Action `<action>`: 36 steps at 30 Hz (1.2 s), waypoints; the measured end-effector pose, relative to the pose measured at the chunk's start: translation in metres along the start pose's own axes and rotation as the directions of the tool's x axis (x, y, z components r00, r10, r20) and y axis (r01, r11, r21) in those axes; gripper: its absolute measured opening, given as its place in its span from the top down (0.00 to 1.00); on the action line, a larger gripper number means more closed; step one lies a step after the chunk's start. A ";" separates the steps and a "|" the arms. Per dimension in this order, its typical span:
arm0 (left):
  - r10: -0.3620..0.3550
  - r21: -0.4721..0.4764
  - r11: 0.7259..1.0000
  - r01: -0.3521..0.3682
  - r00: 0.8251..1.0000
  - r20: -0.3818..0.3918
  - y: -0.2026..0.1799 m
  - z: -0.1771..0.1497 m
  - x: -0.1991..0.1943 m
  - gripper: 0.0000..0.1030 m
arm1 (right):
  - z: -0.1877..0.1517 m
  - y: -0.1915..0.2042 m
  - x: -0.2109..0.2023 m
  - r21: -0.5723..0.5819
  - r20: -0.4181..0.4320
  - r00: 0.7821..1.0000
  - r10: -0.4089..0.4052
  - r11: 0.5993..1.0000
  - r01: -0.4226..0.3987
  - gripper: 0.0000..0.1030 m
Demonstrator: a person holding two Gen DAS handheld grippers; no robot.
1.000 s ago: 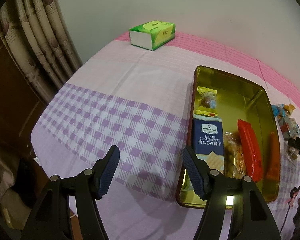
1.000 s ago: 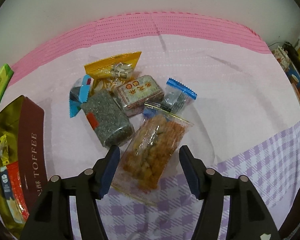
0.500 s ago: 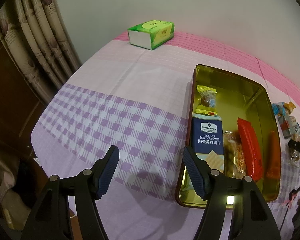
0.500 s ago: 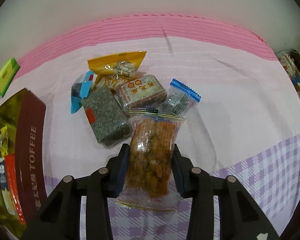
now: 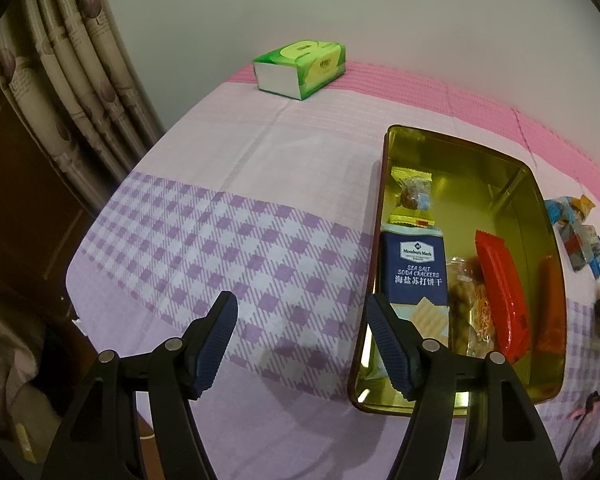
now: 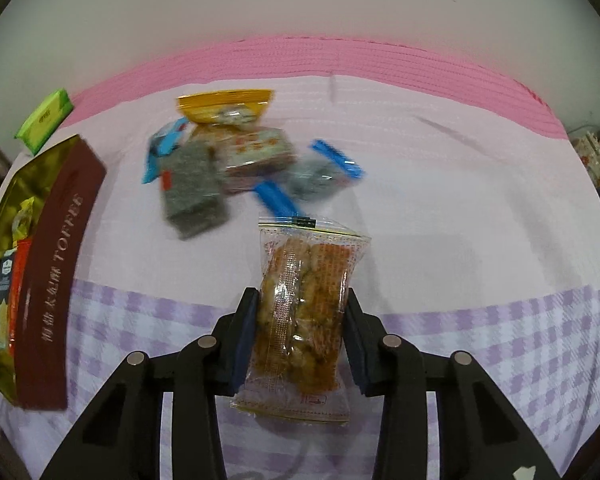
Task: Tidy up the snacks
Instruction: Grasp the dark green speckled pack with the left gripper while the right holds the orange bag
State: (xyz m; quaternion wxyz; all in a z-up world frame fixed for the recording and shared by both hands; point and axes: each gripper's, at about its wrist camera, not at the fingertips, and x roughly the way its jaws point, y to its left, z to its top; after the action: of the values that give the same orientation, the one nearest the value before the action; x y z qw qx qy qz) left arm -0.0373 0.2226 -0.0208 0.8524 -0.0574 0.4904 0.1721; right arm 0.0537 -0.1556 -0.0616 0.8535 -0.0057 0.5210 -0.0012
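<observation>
Snack packs: five in tin [image 5: 520, 176], one [image 6: 304, 300] in right claw [image 6: 300, 316]

Checked cloth-covered table [image 5: 260, 184]: tissue pack [image 5: 300, 67], toffee tin [image 5: 548, 216], loose snacks [image 6: 236, 168].

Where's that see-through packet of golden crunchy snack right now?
In the right wrist view, the clear snack packet sits low in the centre, pinched in the right claw, nearer than the loose snack pile, right of the toffee tin.

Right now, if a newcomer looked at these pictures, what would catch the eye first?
First, the clear snack packet clamped in the right gripper, in front of the loose snack pile. Then the golden toffee tin, partly filled, at the open left gripper. A green tissue pack sits by the wall.
</observation>
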 end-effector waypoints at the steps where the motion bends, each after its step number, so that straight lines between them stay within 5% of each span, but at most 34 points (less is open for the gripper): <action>1: 0.002 0.005 1.000 -0.002 1.000 0.002 -0.002 0.000 0.000 0.34 | 0.000 -0.010 -0.001 0.006 0.008 1.000 0.011 1.000 -0.011 0.64; 14: -0.025 0.070 0.997 0.023 0.999 0.029 -0.034 -0.002 -0.010 0.34 | 0.006 -0.087 0.006 -0.084 0.127 0.990 -0.054 0.994 0.065 0.64; 25: -0.094 0.185 0.979 0.084 0.994 0.047 -0.099 0.016 -0.024 0.34 | 0.005 -0.081 0.007 -0.133 0.198 0.978 -0.065 0.987 0.092 0.64; 36: -0.218 0.284 0.936 0.210 0.976 -0.001 -0.189 0.029 -0.022 0.34 | 0.002 -0.093 0.008 -0.120 0.191 0.982 0.004 0.993 0.019 0.64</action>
State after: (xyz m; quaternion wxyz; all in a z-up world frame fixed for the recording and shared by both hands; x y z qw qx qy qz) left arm 0.0425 0.0483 -0.0005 0.8729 0.0143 0.4877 0.0074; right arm 0.0599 -0.2485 -0.0670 0.8976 -0.0594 0.4360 0.0278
